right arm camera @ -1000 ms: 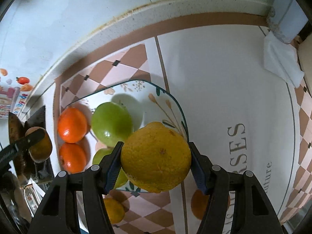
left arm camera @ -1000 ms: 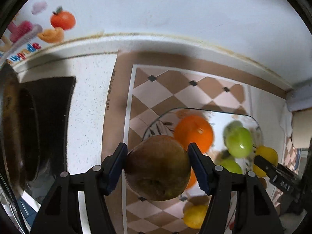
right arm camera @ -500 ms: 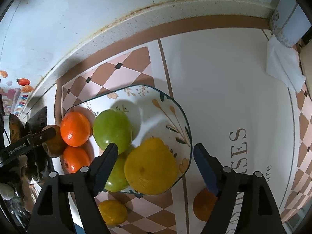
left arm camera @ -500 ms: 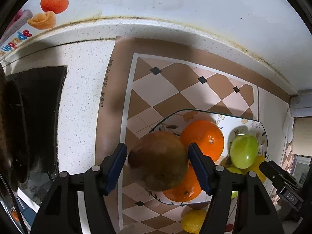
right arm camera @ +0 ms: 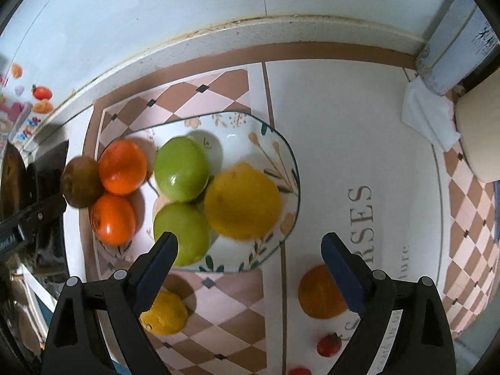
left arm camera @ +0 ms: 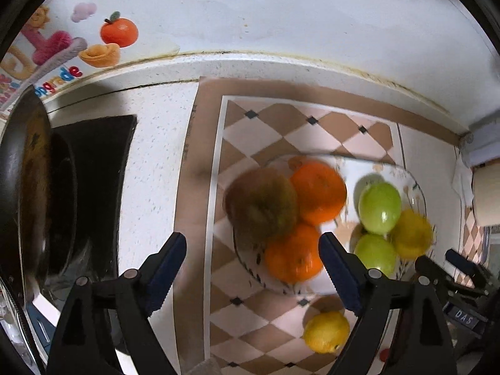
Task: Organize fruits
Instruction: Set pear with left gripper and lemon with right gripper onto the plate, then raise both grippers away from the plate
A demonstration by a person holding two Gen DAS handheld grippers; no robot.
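Note:
A flowered plate [right arm camera: 282, 143] on the checked mat holds two oranges [right arm camera: 123, 167], two green apples [right arm camera: 181, 168] and a big yellow citrus [right arm camera: 243, 201]. A brown pear [left arm camera: 261, 206], blurred, lies at the plate's [left arm camera: 368, 158] left edge against the oranges [left arm camera: 318, 192]. My left gripper [left arm camera: 251, 239] hangs above the pear, jaws opening, pads clear of it. Above the citrus my right gripper [right arm camera: 250, 239] has its jaws opening too, with nothing pressed between them. Off the plate lie a lemon [right arm camera: 165, 312], an orange [right arm camera: 318, 293] and small tomatoes [right arm camera: 328, 343].
A black pan [left arm camera: 31, 187] sits on a dark hob [left arm camera: 100, 181] left of the mat. The tiled wall runs along the back. At the right are a white cloth [right arm camera: 428, 115] and a pale container [right arm camera: 481, 137].
Both grippers let go and spread wide. The pear dropped from the left one onto the plate's edge, the citrus from the right one into the plate. Both grippers rose a little.

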